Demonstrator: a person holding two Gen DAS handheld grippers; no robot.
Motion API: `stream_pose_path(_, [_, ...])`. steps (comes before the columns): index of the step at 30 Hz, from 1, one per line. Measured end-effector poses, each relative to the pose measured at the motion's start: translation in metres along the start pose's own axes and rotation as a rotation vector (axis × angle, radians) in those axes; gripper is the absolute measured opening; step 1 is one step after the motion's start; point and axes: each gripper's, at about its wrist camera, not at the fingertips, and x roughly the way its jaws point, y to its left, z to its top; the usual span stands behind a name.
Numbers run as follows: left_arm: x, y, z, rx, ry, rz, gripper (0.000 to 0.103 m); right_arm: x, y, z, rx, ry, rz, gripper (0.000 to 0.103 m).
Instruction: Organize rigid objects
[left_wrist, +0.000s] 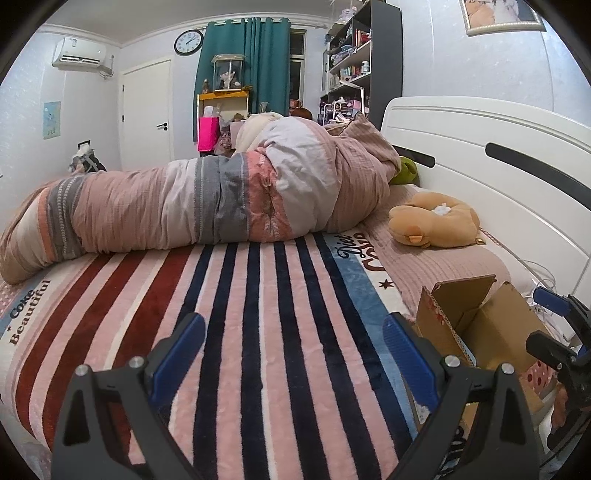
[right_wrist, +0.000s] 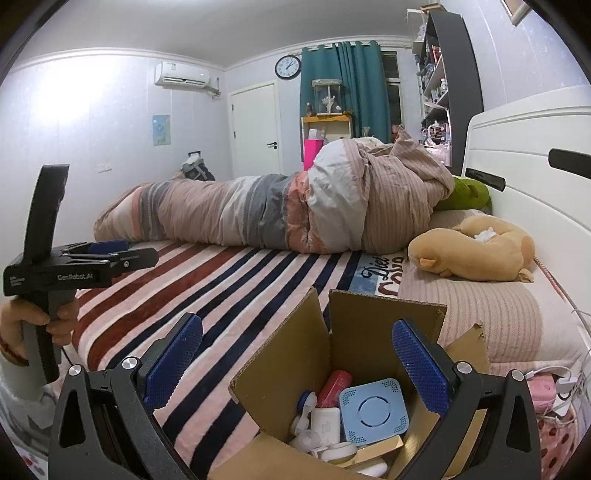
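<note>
Left hand-held gripper (left_wrist: 293, 354): wide open, holding nothing, above striped bed (left_wrist: 258, 295)
Right hand-held gripper (right_wrist: 297, 356): wide open, holding nothing, over cardboard box (right_wrist: 295, 354)

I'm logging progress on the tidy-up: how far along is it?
It looks nearly done. The cardboard box on the bed already holds a blue square device, a red tube and white containers. Nothing is in hand: the right tool hangs open over the box, and the left tool is open and empty above the striped blanket. No loose rigid items show there; the box flaps are open.
</note>
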Motion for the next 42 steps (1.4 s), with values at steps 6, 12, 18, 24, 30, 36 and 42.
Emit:
stream_pose_path(6, [0.001, 0.002, 0.000, -0.004, 0.002, 0.013, 0.096, 0.001, 0.000, -0.001, -0.002, 0.003, -0.001, 0.103])
stream_pose_path(12, [-0.001, 0.004, 0.000, -0.009, -0.002, 0.024, 0.096, 0.001, 0.002, 0.000, -0.003, 0.003, -0.004, 0.103])
stream_pose_path(18, [0.000, 0.005, 0.000, -0.009, -0.002, 0.022, 0.096, 0.000, 0.000, -0.002, -0.017, 0.000, 0.000, 0.103])
stream_pose_path(24, [-0.001, 0.004, -0.001, -0.012, -0.003, 0.030, 0.096, -0.001, -0.005, -0.003, -0.018, 0.002, 0.007, 0.103])
stream_pose_path(30, [-0.005, 0.003, -0.001, -0.017, -0.004, 0.028, 0.096, -0.002, -0.009, -0.003, -0.018, 0.007, 0.013, 0.103])
stream_pose_path(36, [-0.005, 0.002, -0.001, -0.016, -0.005, 0.031, 0.096, 0.000, -0.008, -0.002, -0.020, 0.007, 0.014, 0.103])
stream_pose_path(42, [-0.005, 0.001, -0.001, -0.016, -0.008, 0.027, 0.096, 0.000, -0.010, -0.002, -0.021, 0.008, 0.015, 0.103])
